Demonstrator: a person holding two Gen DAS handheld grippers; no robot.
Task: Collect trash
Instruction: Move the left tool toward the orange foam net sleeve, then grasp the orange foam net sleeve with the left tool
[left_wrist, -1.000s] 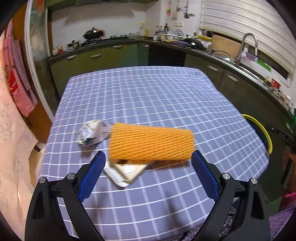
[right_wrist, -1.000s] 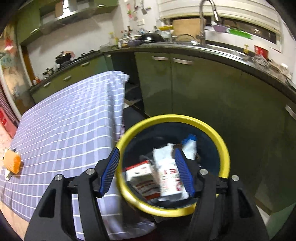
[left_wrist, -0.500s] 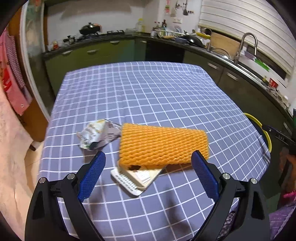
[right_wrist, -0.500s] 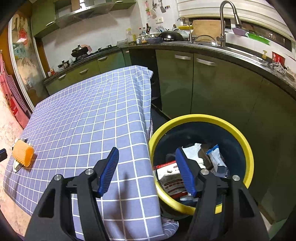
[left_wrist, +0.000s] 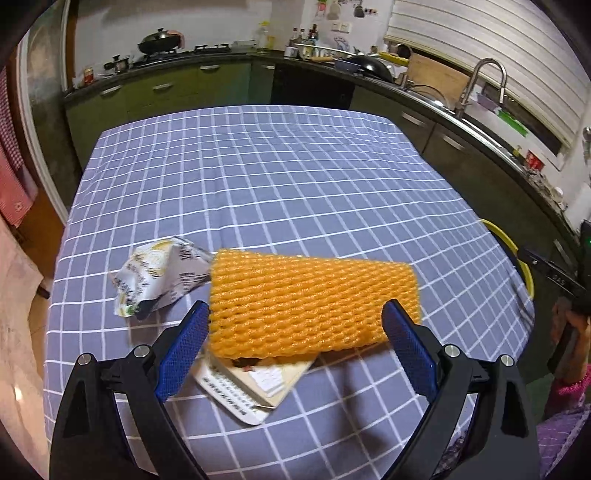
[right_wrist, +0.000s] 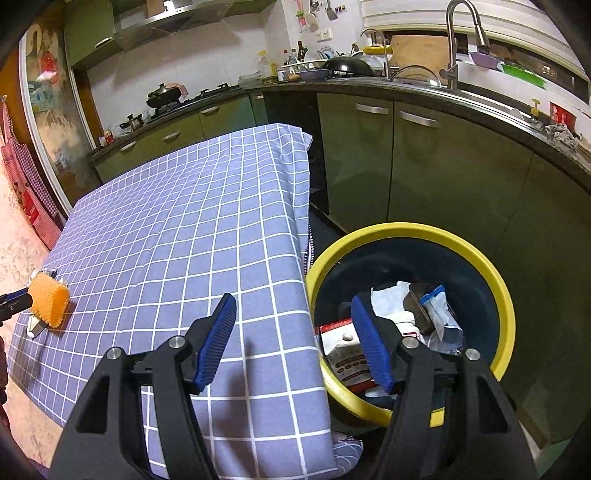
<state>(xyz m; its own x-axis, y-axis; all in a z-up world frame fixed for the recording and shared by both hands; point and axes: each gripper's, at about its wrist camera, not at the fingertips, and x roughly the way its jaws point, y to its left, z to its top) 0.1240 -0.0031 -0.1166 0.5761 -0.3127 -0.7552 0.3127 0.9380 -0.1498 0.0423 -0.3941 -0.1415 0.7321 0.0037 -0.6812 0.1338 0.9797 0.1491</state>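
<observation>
Currently, the left tool (left_wrist: 295, 341) is seen with its jaws spread wide, one on each side of the orange foam net (left_wrist: 310, 302), whose ends lie just beside the blue pads; whether the pads touch it cannot be told, and nothing appears squeezed. The net is laid across a flat printed carton (left_wrist: 255, 387) on the counter (left_wrist: 295, 177), which is covered by a blue checked cloth. A crumpled silver wrapper (left_wrist: 159, 280) is found just beside the net's left end, also on the cloth. The right tool (right_wrist: 295, 339) is held with its jaws apart and nothing between them, above the counter's edge and the yellow-rimmed bin (right_wrist: 506, 295). Inside the bin, a red-and-white box (right_wrist: 343, 354), white paper (right_wrist: 391, 299) and a blue-edged packet (right_wrist: 439, 306) are seen.
</observation>
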